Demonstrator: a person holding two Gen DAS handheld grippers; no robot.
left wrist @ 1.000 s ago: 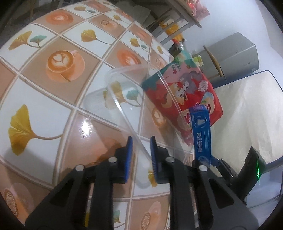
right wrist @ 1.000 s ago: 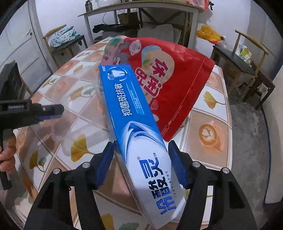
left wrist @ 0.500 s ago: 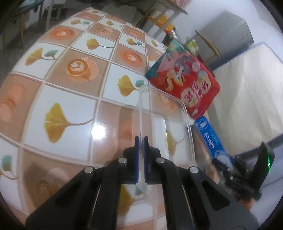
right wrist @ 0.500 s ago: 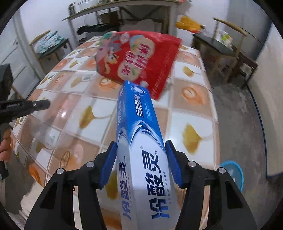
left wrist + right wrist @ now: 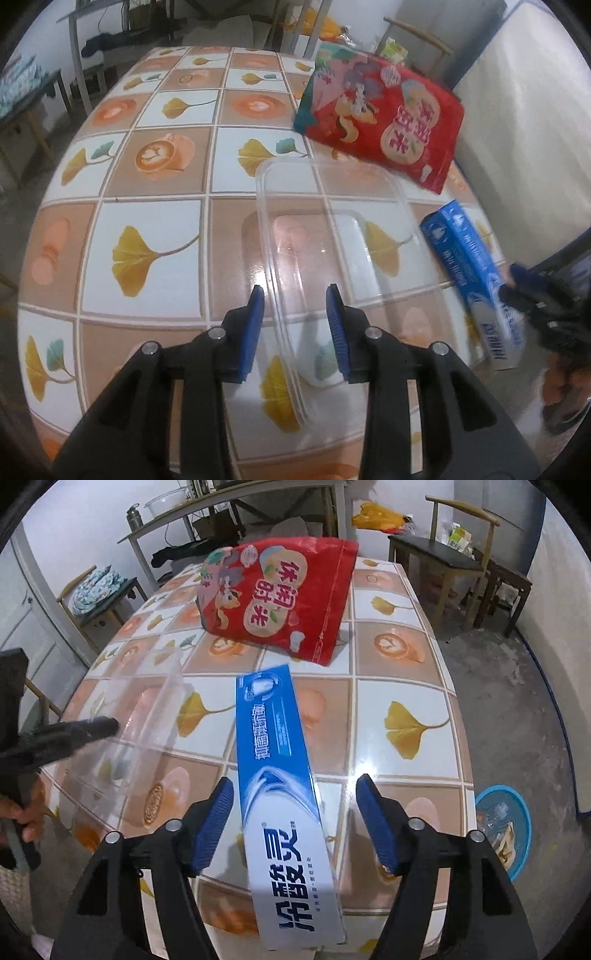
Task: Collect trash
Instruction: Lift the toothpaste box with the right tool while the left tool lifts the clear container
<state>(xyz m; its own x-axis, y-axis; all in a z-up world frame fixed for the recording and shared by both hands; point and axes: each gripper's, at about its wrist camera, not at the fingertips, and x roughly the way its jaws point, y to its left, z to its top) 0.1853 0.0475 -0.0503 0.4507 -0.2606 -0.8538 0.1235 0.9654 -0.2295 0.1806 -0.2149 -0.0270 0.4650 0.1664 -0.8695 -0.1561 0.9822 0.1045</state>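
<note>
A clear plastic tray (image 5: pixel 332 236) lies on the tiled table (image 5: pixel 147 221), its near rim between the open fingers of my left gripper (image 5: pixel 295 306). The tray also shows in the right wrist view (image 5: pixel 140 731). A blue toothpaste box (image 5: pixel 284 794) lies between the fingers of my right gripper (image 5: pixel 295 805), which is open and not touching it; the box overhangs the table's near edge. It also shows in the left wrist view (image 5: pixel 472 280). A red snack bag (image 5: pixel 277 594) lies farther back, seen too in the left wrist view (image 5: pixel 384 122).
A blue basin (image 5: pixel 506 830) with scraps stands on the floor to the right of the table. Chairs (image 5: pixel 461 554) and a metal shelf (image 5: pixel 229 524) stand behind the table. A white mattress (image 5: pixel 517 129) leans at the right.
Both grippers have opened. The left let go of the clear tray's rim and the tray now lies flat. The right released the toothpaste box onto the table.
</note>
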